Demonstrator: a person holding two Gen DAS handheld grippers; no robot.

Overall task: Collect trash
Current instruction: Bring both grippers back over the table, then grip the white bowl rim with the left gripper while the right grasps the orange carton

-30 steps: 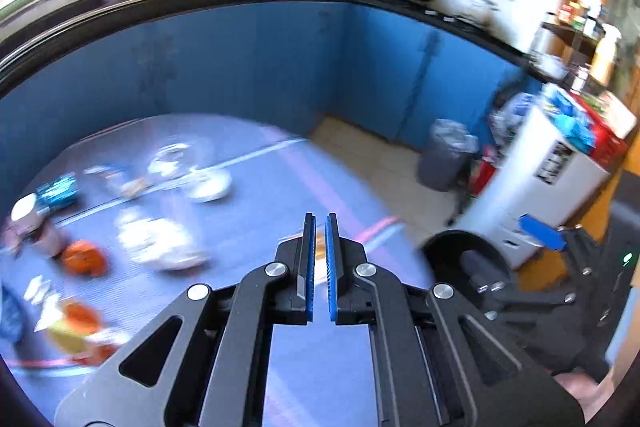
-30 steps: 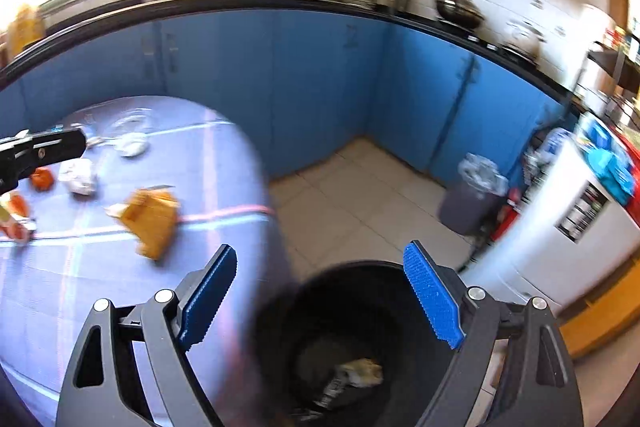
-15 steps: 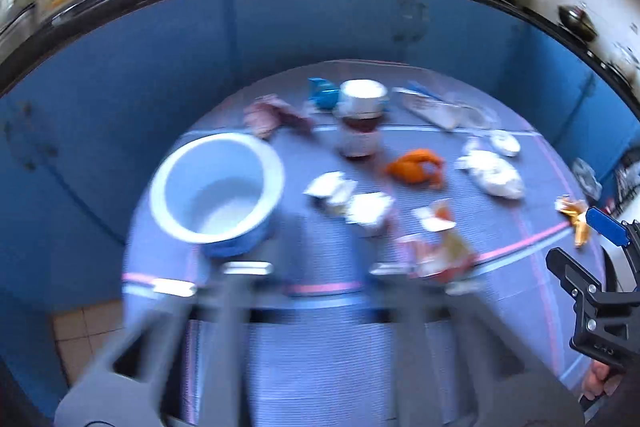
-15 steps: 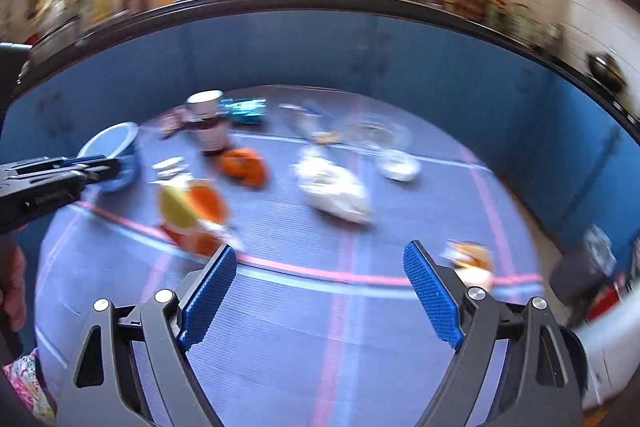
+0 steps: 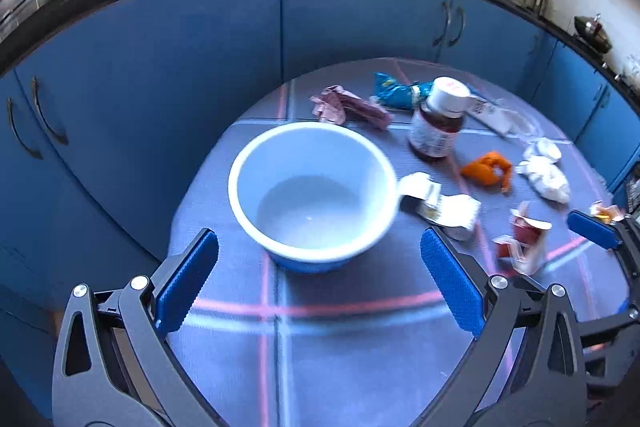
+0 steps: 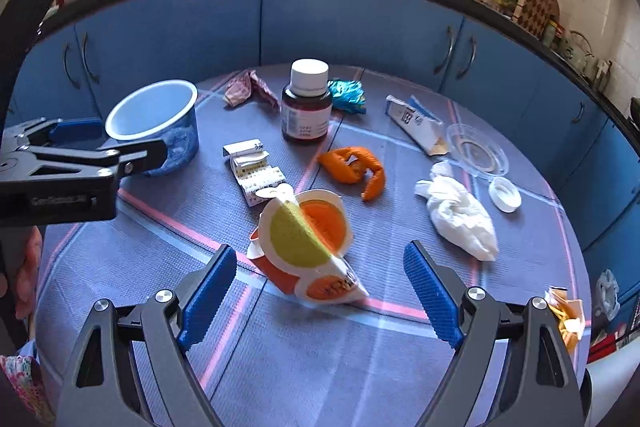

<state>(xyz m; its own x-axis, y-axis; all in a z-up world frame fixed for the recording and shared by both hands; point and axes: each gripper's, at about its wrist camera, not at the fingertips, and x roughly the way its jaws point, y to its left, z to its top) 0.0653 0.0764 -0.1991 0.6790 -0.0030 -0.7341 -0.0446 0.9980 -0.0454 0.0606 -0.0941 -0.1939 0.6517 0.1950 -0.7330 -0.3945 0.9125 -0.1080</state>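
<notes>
Hovering over the table (image 5: pixel 340 355), my left hand-held gripper (image 5: pixel 320 277) gapes before the bowl (image 5: pixel 312 187). My right hand-held gripper (image 6: pixel 320 291) spreads wide around the crumpled carton (image 6: pixel 308 247).

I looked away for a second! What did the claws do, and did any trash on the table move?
The left claw, shut a second ago, has opened and swung from the bin side to the blue bowl. The right claw, open throughout, left the black bin and now hangs over the orange snack packet. Neither holds anything. The medicine bottle and orange peel lie as before.
</notes>
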